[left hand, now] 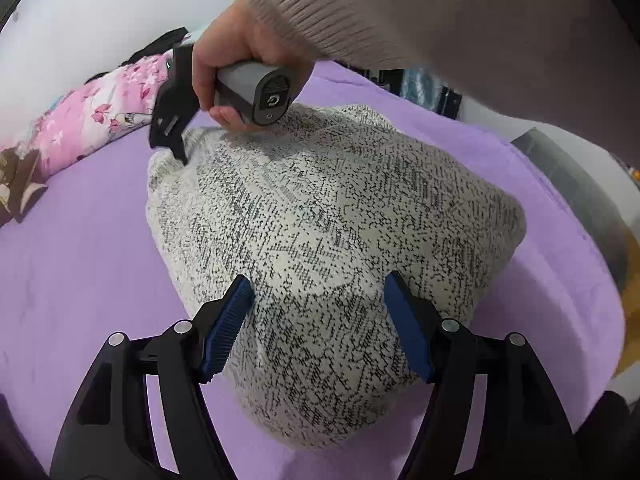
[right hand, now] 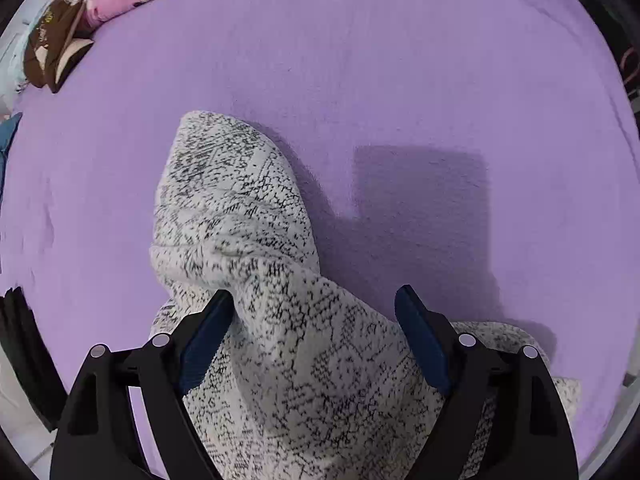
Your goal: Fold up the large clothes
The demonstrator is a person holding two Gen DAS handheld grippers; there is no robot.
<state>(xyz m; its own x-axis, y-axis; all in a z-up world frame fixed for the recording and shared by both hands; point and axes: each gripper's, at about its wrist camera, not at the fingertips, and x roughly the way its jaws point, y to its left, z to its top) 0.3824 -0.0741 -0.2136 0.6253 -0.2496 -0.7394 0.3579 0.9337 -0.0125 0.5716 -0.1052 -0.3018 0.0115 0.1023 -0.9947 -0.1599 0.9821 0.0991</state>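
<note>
A large white knit sweater with black speckles [left hand: 320, 220] lies bunched on a purple bed cover [left hand: 80, 260]. My left gripper [left hand: 318, 292] is open, its blue pads [left hand: 224, 332] astride the sweater's near part. The right gripper [left hand: 172, 136], held in a hand, shows in the left wrist view at the sweater's far left corner, tips on the cloth. In the right wrist view the right gripper [right hand: 314, 304] is open over a raised fold of the sweater [right hand: 240, 220], with cloth lying between the pads [right hand: 420, 344].
A pink floral pillow [left hand: 96, 116] and a brown item [right hand: 56, 52] lie at the far left edge of the bed. The purple cover [right hand: 400, 80] spreads wide beyond the sweater. Dark furniture [left hand: 580, 184] stands past the bed's right edge.
</note>
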